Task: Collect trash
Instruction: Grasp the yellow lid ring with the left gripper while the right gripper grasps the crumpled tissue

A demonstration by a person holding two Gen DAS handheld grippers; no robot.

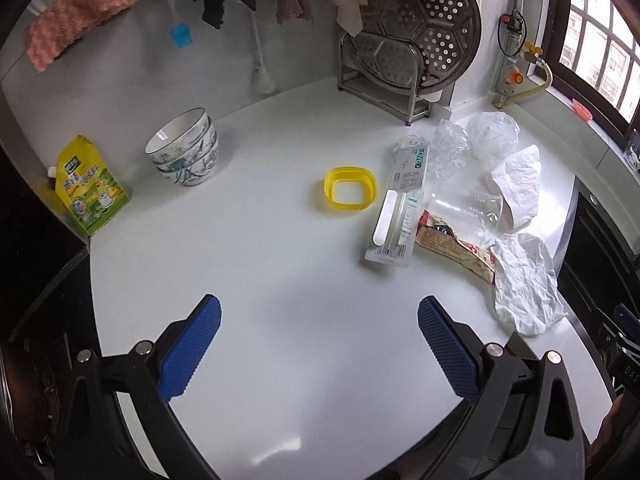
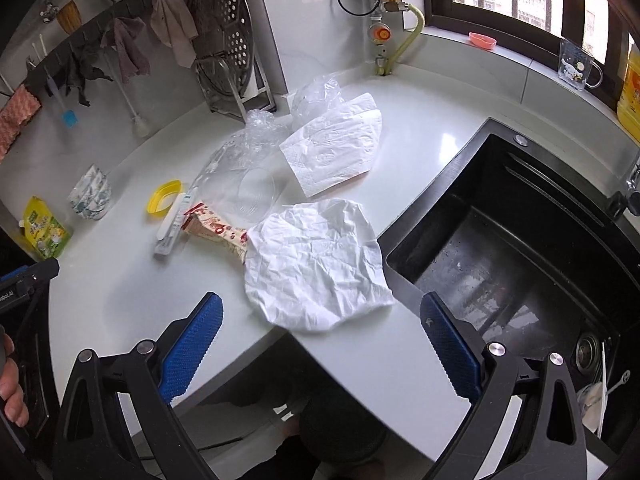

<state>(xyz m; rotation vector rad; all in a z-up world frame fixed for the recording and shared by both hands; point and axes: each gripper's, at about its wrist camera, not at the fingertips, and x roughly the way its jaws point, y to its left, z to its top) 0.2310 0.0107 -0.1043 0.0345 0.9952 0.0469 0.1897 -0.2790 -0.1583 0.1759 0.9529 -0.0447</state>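
- Bowls stacked at the counter's left, beside a yellow pouch.
- Left gripper fingers spread, holding nothing.
- Trash right of the yellow ring: toothbrush package, crumpled tissue.
- Right gripper fingers spread, holding nothing, near the black sink.

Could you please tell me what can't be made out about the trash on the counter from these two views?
- Snack wrapper: both views, its ends lie under the crumpled paper and the clear plastic cup.
- Toothbrush package: print too small to read in either view.
- Any trash bin: not seen in either view.
- Clear plastic bags: right wrist view, partly behind the tissue; count unclear.
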